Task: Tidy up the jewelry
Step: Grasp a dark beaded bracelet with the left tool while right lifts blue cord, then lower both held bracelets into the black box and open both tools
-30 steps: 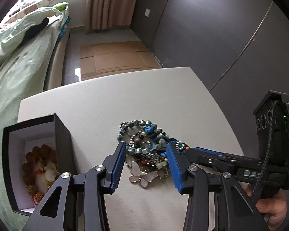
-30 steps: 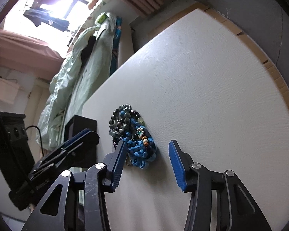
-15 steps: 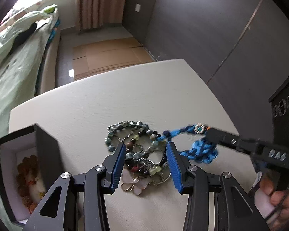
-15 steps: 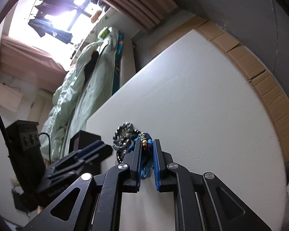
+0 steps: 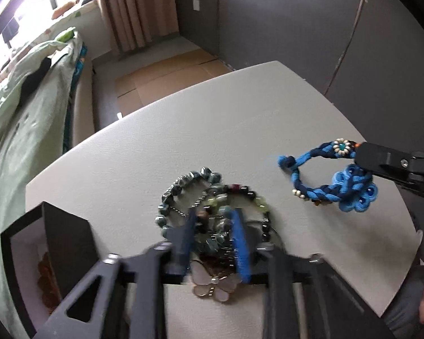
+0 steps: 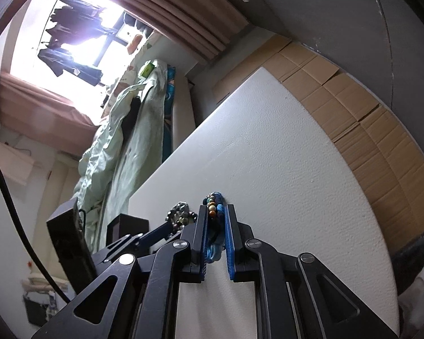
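Observation:
A pile of beaded bracelets point(image 5: 212, 197) with a butterfly pendant point(image 5: 213, 285) lies on the white table point(image 5: 212, 118). My left gripper point(image 5: 213, 226) stands over the pile, its blue pads closing around the beads; it is blurred. My right gripper point(image 6: 215, 226) is shut on a blue braided bracelet point(image 6: 213, 206) and holds it above the table to the right of the pile; the bracelet also shows in the left wrist view point(image 5: 330, 175). The open black jewelry box point(image 5: 51, 243) stands at the left and holds brown pieces.
A bed with green bedding point(image 5: 19, 107) lies left of the table. Flat cardboard point(image 5: 166, 76) covers the floor beyond the far edge. A dark wall point(image 5: 296, 22) rises at the right. The table's right edge is close to my right hand.
My right gripper shut on the blue bracelet and pulled it right, away from the pile. My left gripper came down over the pile and its jaws narrowed.

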Tool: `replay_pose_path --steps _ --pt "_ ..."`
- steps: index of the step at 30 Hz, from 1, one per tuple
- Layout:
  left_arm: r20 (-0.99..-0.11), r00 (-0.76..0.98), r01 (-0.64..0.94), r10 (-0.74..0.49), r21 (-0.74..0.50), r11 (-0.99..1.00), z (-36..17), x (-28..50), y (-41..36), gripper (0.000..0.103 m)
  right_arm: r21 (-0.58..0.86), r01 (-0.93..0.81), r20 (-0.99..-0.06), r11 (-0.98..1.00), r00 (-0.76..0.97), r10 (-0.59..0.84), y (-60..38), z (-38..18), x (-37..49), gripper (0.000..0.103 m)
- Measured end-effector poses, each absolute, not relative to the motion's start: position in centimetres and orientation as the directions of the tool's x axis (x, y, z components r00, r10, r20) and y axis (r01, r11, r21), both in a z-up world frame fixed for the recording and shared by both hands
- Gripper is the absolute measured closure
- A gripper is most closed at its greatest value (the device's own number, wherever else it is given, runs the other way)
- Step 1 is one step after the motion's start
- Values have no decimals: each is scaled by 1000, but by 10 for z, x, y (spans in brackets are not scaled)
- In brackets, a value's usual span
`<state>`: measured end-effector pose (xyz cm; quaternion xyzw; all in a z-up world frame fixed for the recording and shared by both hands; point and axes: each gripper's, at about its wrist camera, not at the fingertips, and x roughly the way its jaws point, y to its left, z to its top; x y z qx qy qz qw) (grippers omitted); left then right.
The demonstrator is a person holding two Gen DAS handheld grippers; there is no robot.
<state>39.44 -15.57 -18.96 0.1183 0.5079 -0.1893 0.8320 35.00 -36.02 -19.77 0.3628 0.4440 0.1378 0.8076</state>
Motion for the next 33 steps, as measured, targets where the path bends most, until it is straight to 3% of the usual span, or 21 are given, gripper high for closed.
replay_pose_path --steps 19,33 --pt "-805 497 417 -325 -108 902 -113 377 -128 93 747 17 -531 665 616 581 -332 -165 344 91" --pt "-741 587 377 -327 -108 920 -60 359 -79 93 771 -83 -449 632 633 631 -285 -139 346 91"
